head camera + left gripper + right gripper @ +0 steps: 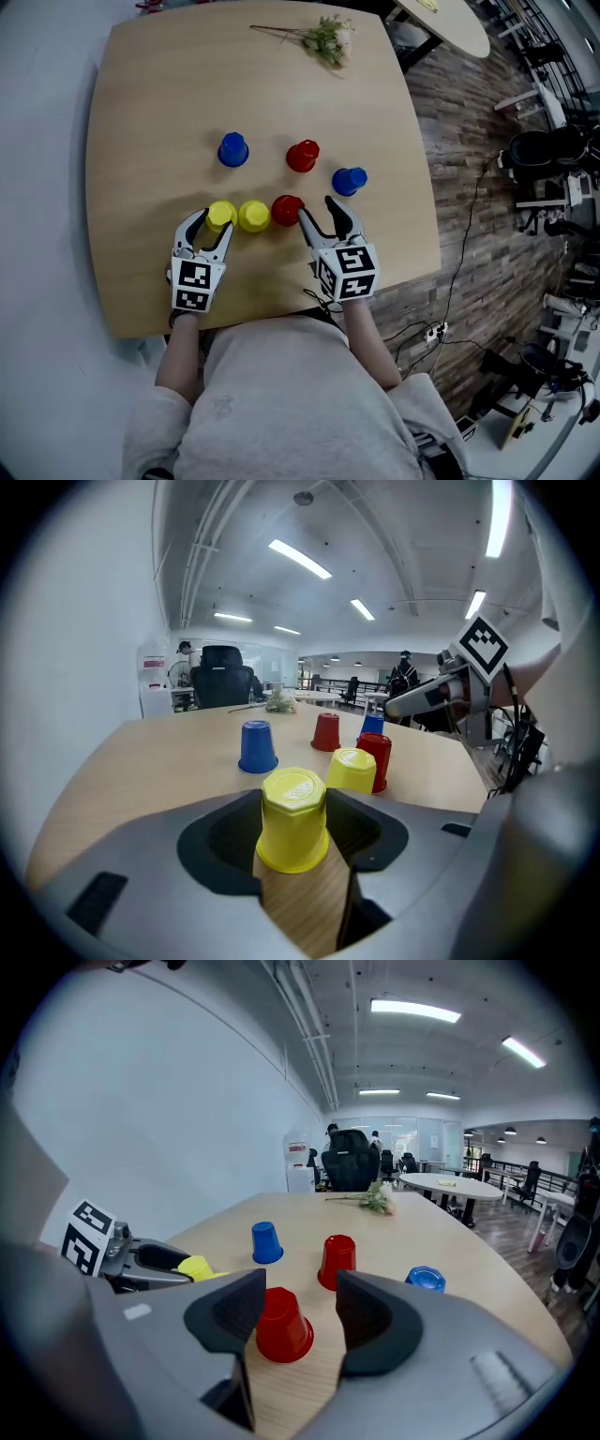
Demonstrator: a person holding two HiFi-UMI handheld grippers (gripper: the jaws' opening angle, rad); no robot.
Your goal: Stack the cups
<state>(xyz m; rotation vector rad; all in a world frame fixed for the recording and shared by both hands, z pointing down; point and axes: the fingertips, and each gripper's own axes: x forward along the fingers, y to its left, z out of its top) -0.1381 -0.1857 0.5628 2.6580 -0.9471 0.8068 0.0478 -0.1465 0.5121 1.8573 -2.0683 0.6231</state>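
**Six cups on the tabletop – none stacked**

- Tabletop [150,94]: light wood with rounded corners. All six cups stand apart from one another on it.
- First yellow cup [293,817]: upside down, at the left end of the near row. It stands between the jaws of your left gripper.
- Second yellow cup [253,216]: upside down, just beside the first on its right.
- Near red cup [281,1324]: upside down, next in the same row. It sits in the mouth of your right gripper, closer to that gripper's left jaw.
- Far red cup [302,156]: behind the row, near the middle of the tabletop.
- Left blue cup [232,150]: upside down, behind the yellow pair.
- Right blue cup [349,180]: to the right of the far red cup, beyond your right gripper's tips.
- Flower sprig [323,37]: lying at the far edge, well apart from the cups.
- Left gripper [212,225]: jaws spread wide round the first yellow cup – not pressing on it.
- Right gripper [316,208]: jaws wide, with nothing clamped.
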